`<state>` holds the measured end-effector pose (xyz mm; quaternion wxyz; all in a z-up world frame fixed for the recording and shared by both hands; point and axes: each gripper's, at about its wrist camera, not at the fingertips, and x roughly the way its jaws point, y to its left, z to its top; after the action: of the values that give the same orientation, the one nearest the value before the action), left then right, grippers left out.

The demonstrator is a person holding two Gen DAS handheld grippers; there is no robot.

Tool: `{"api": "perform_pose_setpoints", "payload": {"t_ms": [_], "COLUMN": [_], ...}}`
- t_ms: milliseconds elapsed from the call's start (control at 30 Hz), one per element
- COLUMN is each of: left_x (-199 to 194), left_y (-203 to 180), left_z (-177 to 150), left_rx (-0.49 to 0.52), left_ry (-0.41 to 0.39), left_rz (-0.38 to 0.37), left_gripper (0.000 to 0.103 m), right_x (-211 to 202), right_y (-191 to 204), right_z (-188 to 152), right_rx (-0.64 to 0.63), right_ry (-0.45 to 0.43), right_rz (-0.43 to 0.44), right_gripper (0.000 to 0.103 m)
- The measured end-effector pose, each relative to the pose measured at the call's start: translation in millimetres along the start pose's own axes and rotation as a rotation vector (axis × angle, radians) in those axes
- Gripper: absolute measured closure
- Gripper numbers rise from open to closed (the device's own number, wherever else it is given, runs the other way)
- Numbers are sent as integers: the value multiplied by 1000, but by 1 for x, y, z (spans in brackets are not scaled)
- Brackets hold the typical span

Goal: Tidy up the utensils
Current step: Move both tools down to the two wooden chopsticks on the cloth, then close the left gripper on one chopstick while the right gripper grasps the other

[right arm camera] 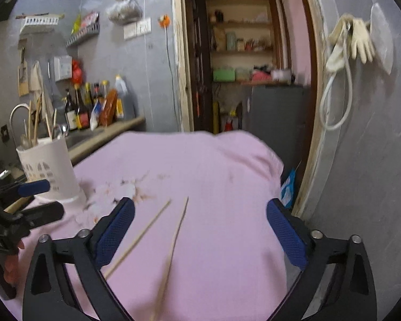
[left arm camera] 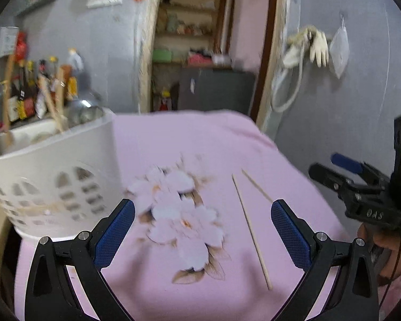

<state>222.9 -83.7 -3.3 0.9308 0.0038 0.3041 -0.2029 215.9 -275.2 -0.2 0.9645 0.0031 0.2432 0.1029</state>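
We find two thin wooden chopsticks (left arm camera: 251,230) lying loose on the pink floral cloth (left arm camera: 173,147), near a white perforated plastic holder (left arm camera: 53,176). Both the left gripper (left arm camera: 203,230) and the right gripper (right arm camera: 200,230) are spread wide, grasping nothing.

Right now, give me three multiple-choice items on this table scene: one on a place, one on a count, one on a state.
1. Where does the white utensil holder stand?
A. At the table's left edge
B. In the doorway
C. On the wall shelf

2. How many chopsticks lie on the pink cloth?
A. One
B. Two
C. Four

3. How is the right gripper?
A. Shut on a chopstick
B. Shut on nothing
C. Open

Answers: 1 A, it stands on the cloth's left side; 2 B, two bare sticks lie side by side; 3 C, its blue pads stand wide apart, holding nothing.
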Motion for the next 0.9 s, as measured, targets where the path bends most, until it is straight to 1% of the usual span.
{"api": "perform_pose_setpoints", "payload": {"t_ms": [33,67,133,167,200,233,267,333,367,433,500,567,633,767,833,900], "left_x": [4,10,18,21,26,29,34,45,48,55,62,70,74,84,87,89], "left_y": [-1,-1,0,0,0,0,-1,-3,-3,-3,-3,-2,-2,-2,-2,-3], "left_z": [1,1,2,2,3,5,6,8,9,11,12,13,14,18,20,20], "left_rx": [1,-1,-14,-19,-23,-24,-23,-23,-25,-30,-39,-54,-60,-65,-59,-53], "left_ry": [21,52,89,104,123,137,159,201,219,253,287,318,336,369,374,377], "left_rz": [-6,-24,-53,-67,-84,-95,-110,-134,-144,-169,-195,-220,-231,-238,-230,-229], "left_gripper": [3,4,4,5,8,14,17,32,36,47,54,60,70,79,85,86], "right_x": [4,7,16,20,26,30,35,46,50,57,62,67,71,78,82,84], "right_y": [-3,-4,-10,-12,-14,-16,-17,-20,-19,-20,-20,-20,-20,-18,-16,-15], "right_z": [-1,-2,-2,-2,-2,-2,-2,-4,-5,-5,-7,-7,-6,-3,-1,0], "right_rx": [5,12,38,45,56,65,73,88,92,98,103,108,108,104,99,94], "right_ry": [26,41,92,110,140,162,188,246,268,303,326,350,368,385,395,402], "right_rz": [15,24,68,80,102,114,126,154,164,180,191,203,215,226,226,228], "right_gripper": [21,24,35,38,44,52,54,63,65,72,77,79,81,83,84,85]}}
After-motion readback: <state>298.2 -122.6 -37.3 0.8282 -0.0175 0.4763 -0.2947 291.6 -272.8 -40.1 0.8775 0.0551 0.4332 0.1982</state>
